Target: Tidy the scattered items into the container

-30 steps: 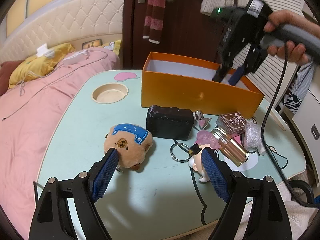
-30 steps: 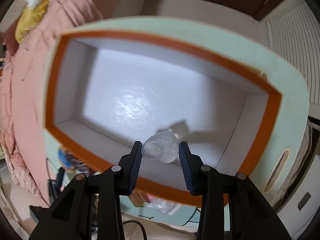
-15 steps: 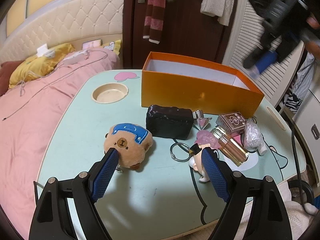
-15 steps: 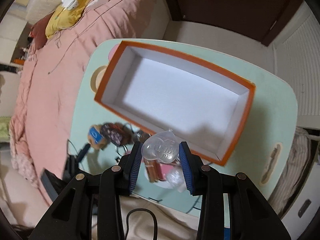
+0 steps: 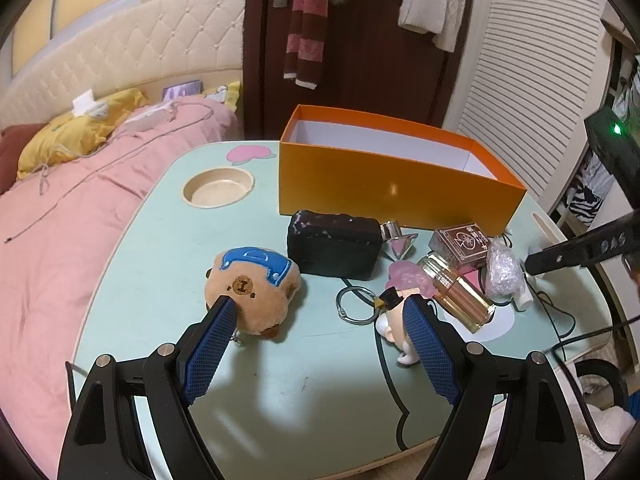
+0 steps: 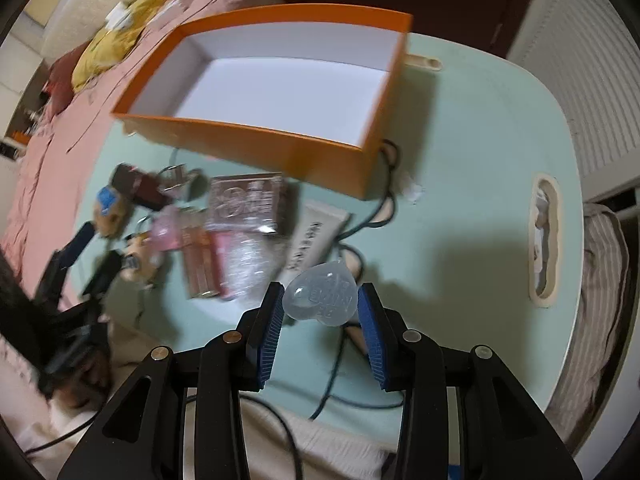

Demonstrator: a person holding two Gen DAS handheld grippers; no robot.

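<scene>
Mint-green table beside a pink bed: the orange box sits empty. The right gripper pinches a clear plastic heart above the tabletop. The left gripper hangs wide open and empty near the capybara plush.

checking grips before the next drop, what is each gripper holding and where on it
Right gripper: a clear heart-shaped piece, pinched by its two sides. Left gripper: nothing, fingers open.
</scene>
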